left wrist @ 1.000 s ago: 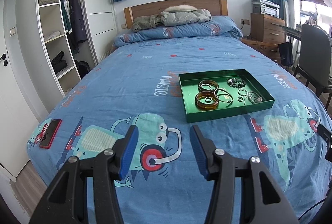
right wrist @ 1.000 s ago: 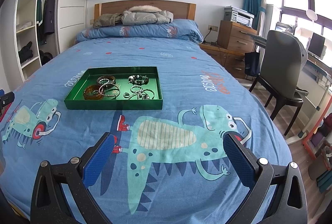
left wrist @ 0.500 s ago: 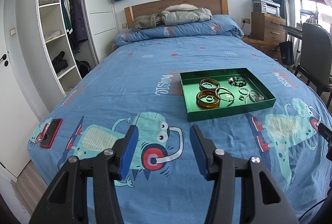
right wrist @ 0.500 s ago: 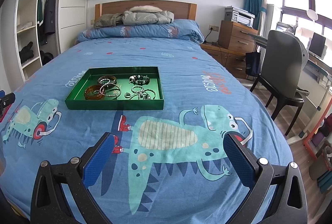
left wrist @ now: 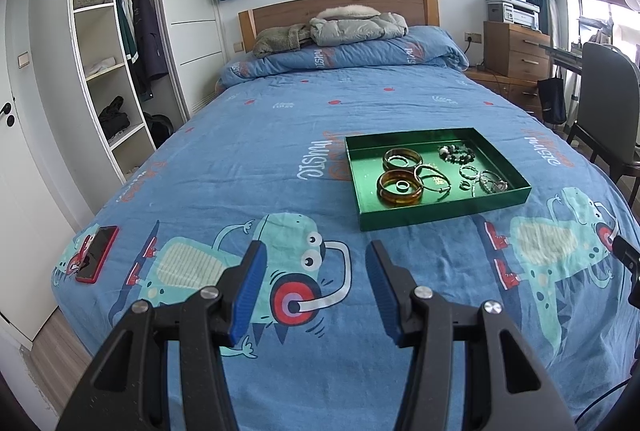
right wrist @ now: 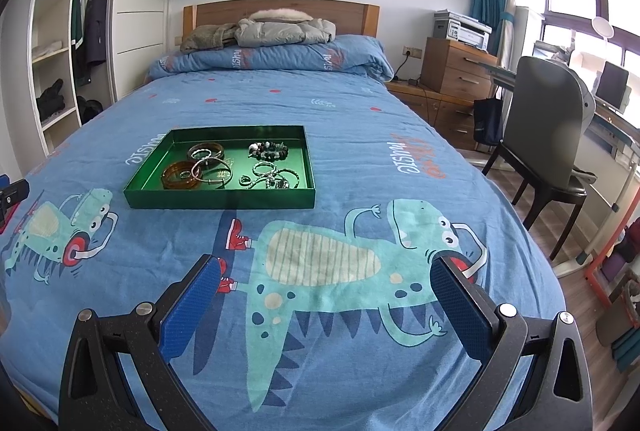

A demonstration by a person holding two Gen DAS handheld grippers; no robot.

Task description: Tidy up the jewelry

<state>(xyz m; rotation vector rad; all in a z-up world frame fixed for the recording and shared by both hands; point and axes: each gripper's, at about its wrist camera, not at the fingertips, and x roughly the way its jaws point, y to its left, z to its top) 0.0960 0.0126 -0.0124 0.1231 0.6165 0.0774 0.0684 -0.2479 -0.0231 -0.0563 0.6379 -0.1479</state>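
Observation:
A shallow green tray (left wrist: pixel 424 217) (right wrist: pixel 220 200) lies on the blue bed. In it are two amber bangles (left wrist: pixel 399 188) (right wrist: pixel 181 176), thin silver bangles (left wrist: pixel 432 178) (right wrist: pixel 212 168), a dark bead bracelet (left wrist: pixel 456 153) (right wrist: pixel 269 150) and several small silver rings and chains (left wrist: pixel 486 183) (right wrist: pixel 276 180). My left gripper (left wrist: pixel 314 251) hovers open over the bedspread, short of the tray's near left corner, nothing between its blue pads. My right gripper (right wrist: pixel 326 265) stands wide open over the dinosaur print, below and right of the tray, holding nothing.
A red phone (left wrist: pixel 97 254) lies near the bed's left edge. Folded jackets (left wrist: pixel 340 27) rest on the pillow at the headboard. A wardrobe with open shelves (left wrist: pixel 108 63) stands left; a chair (right wrist: pixel 548 135), drawers (right wrist: pixel 456 67) and a desk stand right.

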